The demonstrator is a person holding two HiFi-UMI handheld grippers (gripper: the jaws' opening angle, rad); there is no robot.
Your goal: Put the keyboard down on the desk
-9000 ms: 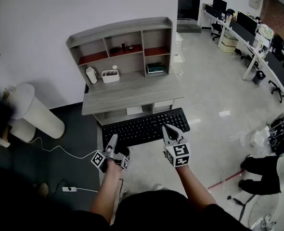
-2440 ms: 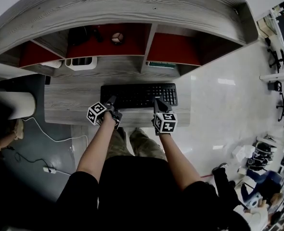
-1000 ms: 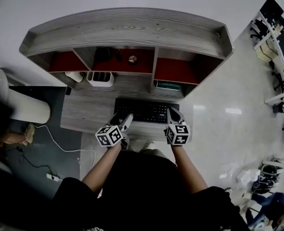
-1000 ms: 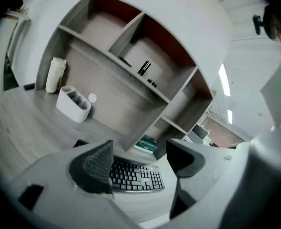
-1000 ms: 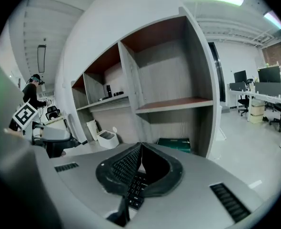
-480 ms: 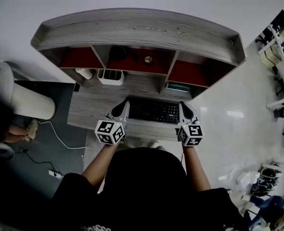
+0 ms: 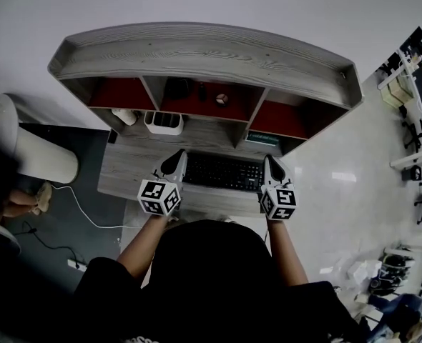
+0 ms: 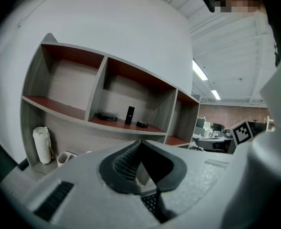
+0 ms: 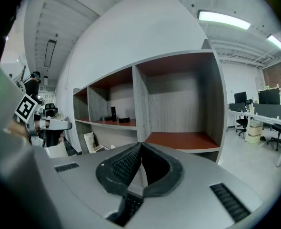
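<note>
Head view: desk (image 7: 121, 179) with its shelf hutch (image 7: 197, 48) sits straight ahead of both hand-held grippers; keyboard (image 7: 222, 171) lies flat on the desk, spanning the gap between the two tips; its left end is by the left hand-held gripper (image 7: 176, 158), its right end by the right hand-held gripper (image 7: 271, 163); neither holds it.

Left gripper view: jaws closed tip to tip, nothing between the pads; keyboard keys show just below them.

Right gripper view: same, pads meeting at the tip, empty; keys visible underneath.

White organiser (image 7: 162, 122) stands on the desk beyond the left hand-held gripper, past the keyboard's far edge; white roll (image 7: 124, 116) is further left of it, against the hutch; small dark items (image 7: 197, 91) sit in the hutch's middle compartment, ahead of and above both tips.
</note>
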